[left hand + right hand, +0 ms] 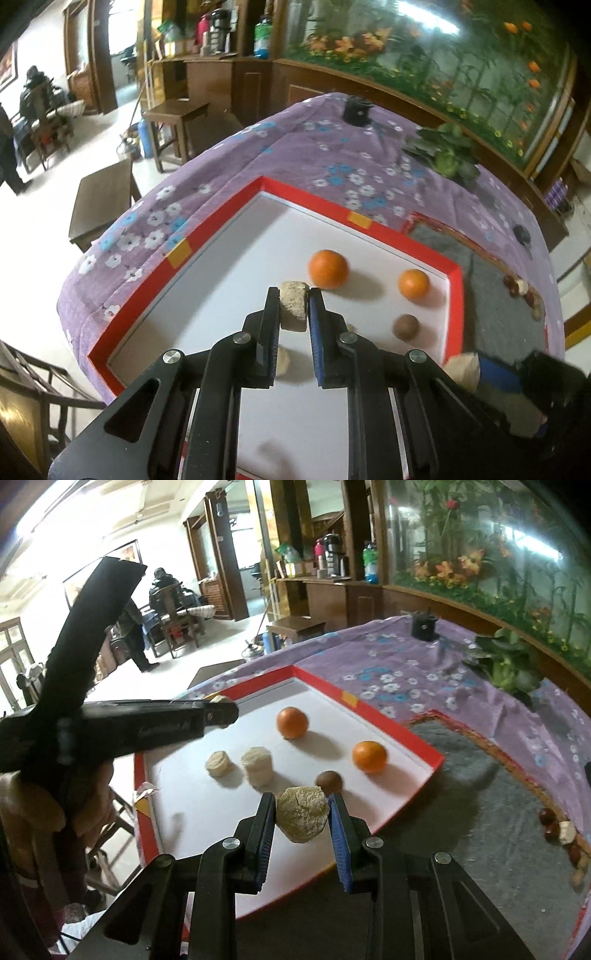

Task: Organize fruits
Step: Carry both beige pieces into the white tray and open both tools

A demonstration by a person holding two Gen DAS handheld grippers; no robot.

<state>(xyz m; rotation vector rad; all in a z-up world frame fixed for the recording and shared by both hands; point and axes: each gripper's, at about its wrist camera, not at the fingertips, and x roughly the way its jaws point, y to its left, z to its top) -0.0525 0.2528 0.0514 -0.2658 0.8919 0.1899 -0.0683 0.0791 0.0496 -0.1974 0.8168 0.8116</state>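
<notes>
1. The setting is a lived-in room with wooden cabinets, a long aquarium (pixel 461 55) along the wall and a table (pixel 332 147) covered in a purple flowered cloth.

2. On the table lies a shallow red-rimmed tray (pixel 214 214) with a white floor. Beside it, on the right, is a grey mat (pixel 498 794) with a few small nuts or dates (pixel 561 838) at its far edge.

3. In the tray sit two oranges (pixel 292 722), (pixel 369 757), a small brown fruit (pixel 330 781) and two pale cut chunks (pixel 219 763), (pixel 258 766).

4. The left gripper (pixel 294 306) holds a pale rough chunk (pixel 293 304), its fingers narrowed and pressing on both sides. It hovers above the tray floor, with the nearer orange just beyond the fingertips and slightly to the right.

5. The right gripper (pixel 302 814) holds a larger lumpy yellowish piece (pixel 302 814), its fingers at a middling spread to span it. It is above the tray's near-right part, and the brown fruit is just behind it.

6. The relation that matters: the two pale chunks already in the tray lie ahead and to the left of the right gripper, and between the two grippers. If like is to go with like, I judge that each held piece belongs near that pale group, away from the oranges on the far right. The left gripper looks nearer to the open white floor on the left.

7. Both pieces look crumbly, so a low, gentle release seems wise.
</notes>
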